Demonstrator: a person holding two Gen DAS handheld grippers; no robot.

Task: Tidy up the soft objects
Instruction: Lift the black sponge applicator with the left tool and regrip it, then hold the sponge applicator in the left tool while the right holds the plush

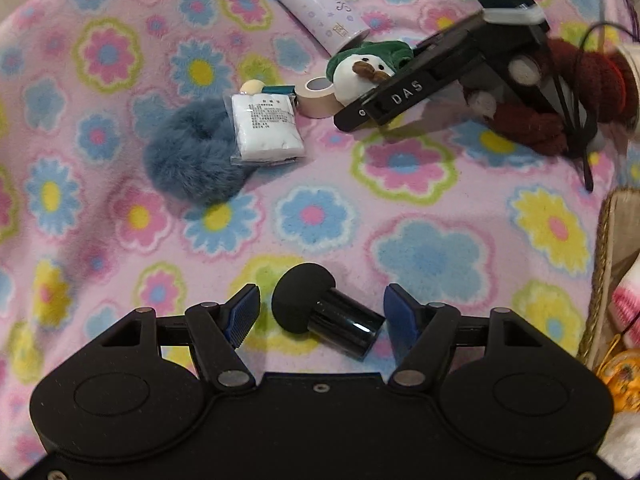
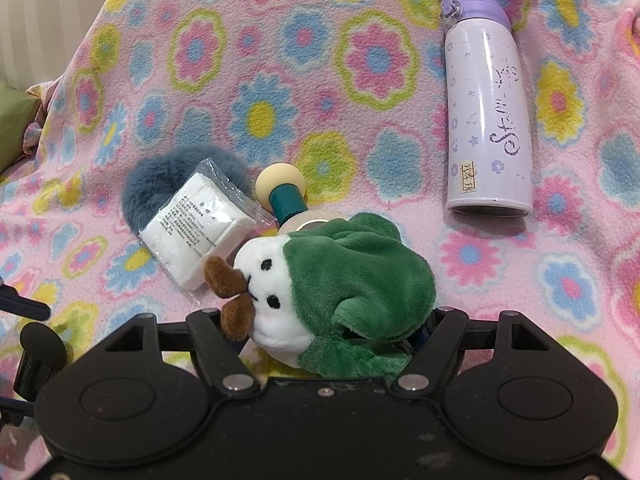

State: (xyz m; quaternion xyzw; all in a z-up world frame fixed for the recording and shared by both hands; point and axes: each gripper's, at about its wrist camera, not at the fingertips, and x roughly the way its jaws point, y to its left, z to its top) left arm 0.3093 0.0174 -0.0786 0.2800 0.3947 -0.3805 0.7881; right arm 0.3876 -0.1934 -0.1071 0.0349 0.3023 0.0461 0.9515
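Pink fleece blanket with a flower print point(image 1: 400, 208) covers the whole work surface; soft and loose, so it may drag with anything pulled across it.

Lilac metal flask with a purple cap point(image 2: 486, 120), lying at 1 o'clock in the right wrist view. Rigid and slick; I judge it no part of the soft lot.

Green-and-white plush toy with a brown bow point(image 2: 332, 284), at 6 o'clock in that view, sits between the fingers of the right gripper point(image 2: 328, 336). The fingertips are buried under the plush, so I cannot tell whether they press on it. Light, squashy and not fragile; best taken across the thick green body, not by the bow.

Blue-grey fluffy scrunchie point(image 1: 192, 156), at 10 o'clock in the left wrist view. Very light and compressible; pinch through one side of the ring.

White cotton pads in a clear plastic packet point(image 1: 268, 128) lie on the scrunchie's right edge. The film is slippery, so grip the padded middle.

Black sponge puff on a glossy black handle point(image 1: 324, 312) lies between the parted jaws of the left gripper point(image 1: 320, 312), the blue pads clear of it. Soft head, slick handle.

Beige tape roll point(image 1: 318, 96) touches the plush.
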